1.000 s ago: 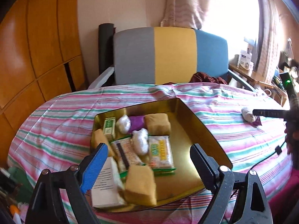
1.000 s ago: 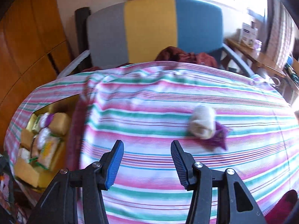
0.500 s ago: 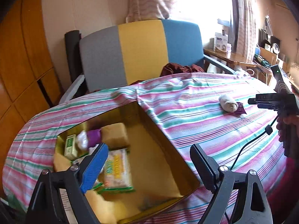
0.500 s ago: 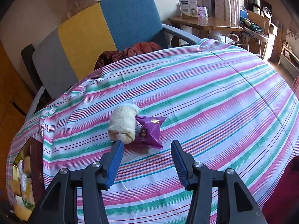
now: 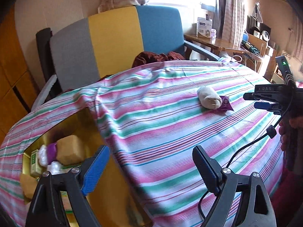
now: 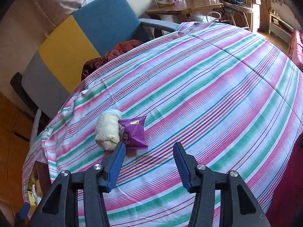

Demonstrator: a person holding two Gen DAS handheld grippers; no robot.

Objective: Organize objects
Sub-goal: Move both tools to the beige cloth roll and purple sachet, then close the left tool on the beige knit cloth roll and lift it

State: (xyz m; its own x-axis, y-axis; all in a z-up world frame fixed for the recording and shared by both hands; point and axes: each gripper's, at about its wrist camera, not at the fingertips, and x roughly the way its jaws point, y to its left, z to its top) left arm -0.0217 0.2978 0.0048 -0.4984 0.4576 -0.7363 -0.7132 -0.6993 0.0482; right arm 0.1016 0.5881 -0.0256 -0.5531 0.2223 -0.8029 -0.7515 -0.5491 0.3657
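A cream rolled sock (image 6: 108, 130) and a purple snack packet (image 6: 133, 132) lie touching each other on the striped tablecloth (image 6: 208, 94). My right gripper (image 6: 148, 153) is open and empty, hovering just in front of the packet. In the left wrist view the sock (image 5: 209, 97) and packet (image 5: 225, 104) lie far right, with the right gripper (image 5: 265, 100) beside them. My left gripper (image 5: 149, 160) is open and empty over the right edge of a gold box (image 5: 106, 189) holding packets and sponges (image 5: 69, 151).
A grey, yellow and blue chair (image 5: 113, 37) stands behind the table with dark red cloth (image 5: 157, 56) on its seat. A wooden side table (image 6: 185, 7) with boxes stands at the back right. A black cable (image 5: 246, 147) hangs from the right gripper.
My left gripper has swung right, away from the box's middle toward the cloth. My right gripper has moved closer to the sock and packet, which now sit just beyond its left finger.
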